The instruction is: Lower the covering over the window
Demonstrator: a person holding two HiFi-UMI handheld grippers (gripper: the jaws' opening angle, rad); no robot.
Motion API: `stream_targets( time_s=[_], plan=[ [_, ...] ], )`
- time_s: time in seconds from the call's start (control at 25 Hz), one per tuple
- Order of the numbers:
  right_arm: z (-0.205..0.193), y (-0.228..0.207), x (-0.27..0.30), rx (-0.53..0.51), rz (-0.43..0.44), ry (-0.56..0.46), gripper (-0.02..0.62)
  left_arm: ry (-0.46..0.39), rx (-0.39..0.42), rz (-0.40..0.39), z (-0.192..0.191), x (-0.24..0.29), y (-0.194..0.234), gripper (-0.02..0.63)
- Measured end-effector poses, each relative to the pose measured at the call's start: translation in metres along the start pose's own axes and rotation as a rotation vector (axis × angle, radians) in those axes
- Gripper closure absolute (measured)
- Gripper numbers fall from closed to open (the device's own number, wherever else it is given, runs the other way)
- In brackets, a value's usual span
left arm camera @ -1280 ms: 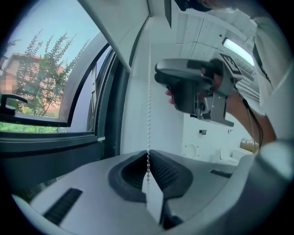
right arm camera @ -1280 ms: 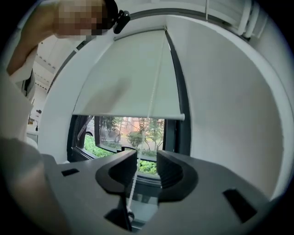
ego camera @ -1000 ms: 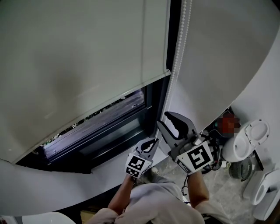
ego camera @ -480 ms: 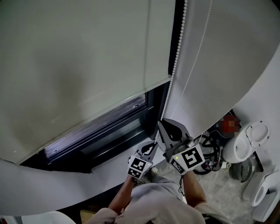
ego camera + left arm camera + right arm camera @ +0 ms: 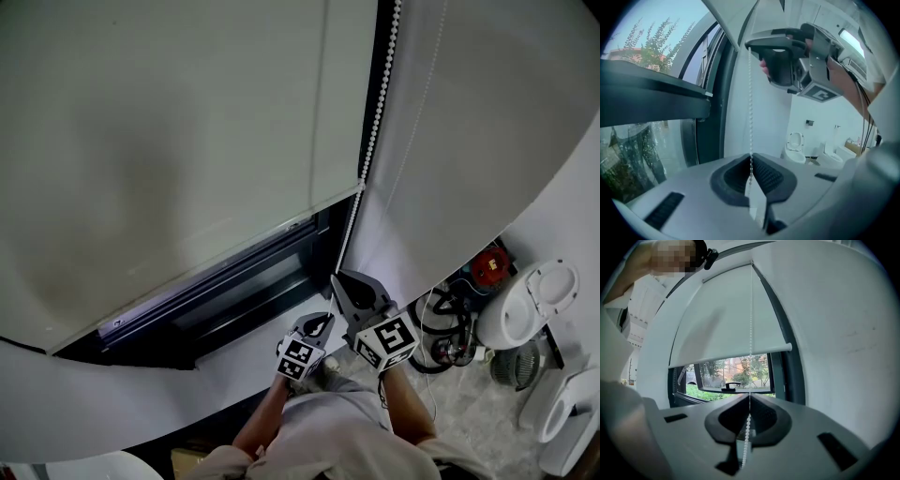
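A pale roller blind [image 5: 178, 141] covers most of the dark-framed window [image 5: 244, 286]; a strip of glass shows under its bottom bar [image 5: 731, 356]. A white bead chain [image 5: 377, 112] hangs along the window's right side. My right gripper [image 5: 335, 279] is shut on the chain, which runs up taut from its jaws [image 5: 749, 398]. Just below it, my left gripper [image 5: 326, 319] is shut on the same chain [image 5: 750, 108], with the beads pinched between its pads [image 5: 764, 176]. In the left gripper view the right gripper [image 5: 752, 46] sits higher on the chain.
A white wall stands right of the window. On the floor at the right are a toilet [image 5: 530, 300], another white fixture [image 5: 572, 412], a red object [image 5: 487, 265] and coiled cables [image 5: 441, 328]. A window handle [image 5: 731, 386] shows under the blind.
The right gripper's jaws, open a second ago, have closed on the chain. Both grippers have moved down together, and the blind's bottom bar has come lower over the glass.
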State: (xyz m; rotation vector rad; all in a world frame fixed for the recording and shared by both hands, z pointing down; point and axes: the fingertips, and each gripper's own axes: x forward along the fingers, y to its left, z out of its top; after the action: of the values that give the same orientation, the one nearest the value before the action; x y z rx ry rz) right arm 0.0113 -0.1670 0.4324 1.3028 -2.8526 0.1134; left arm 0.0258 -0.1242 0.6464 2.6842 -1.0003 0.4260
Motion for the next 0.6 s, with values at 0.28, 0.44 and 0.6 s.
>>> stream_targets(
  time_s=[0.28, 0.44, 0.6],
  plan=[
    [-0.031, -0.001, 0.003, 0.025, 0.009, 0.042, 0.597, 0.035, -0.013, 0.007, -0.028, 0.010, 0.005, 0.584],
    [-0.045, 0.000, 0.002, 0.043, 0.013, 0.063, 0.597, 0.054, -0.028, 0.010, -0.043, 0.011, 0.007, 0.584],
    [-0.063, 0.002, 0.001, 0.070, 0.013, 0.090, 0.598, 0.088, -0.037, 0.008, -0.060, 0.014, 0.008, 0.584]
  ],
)
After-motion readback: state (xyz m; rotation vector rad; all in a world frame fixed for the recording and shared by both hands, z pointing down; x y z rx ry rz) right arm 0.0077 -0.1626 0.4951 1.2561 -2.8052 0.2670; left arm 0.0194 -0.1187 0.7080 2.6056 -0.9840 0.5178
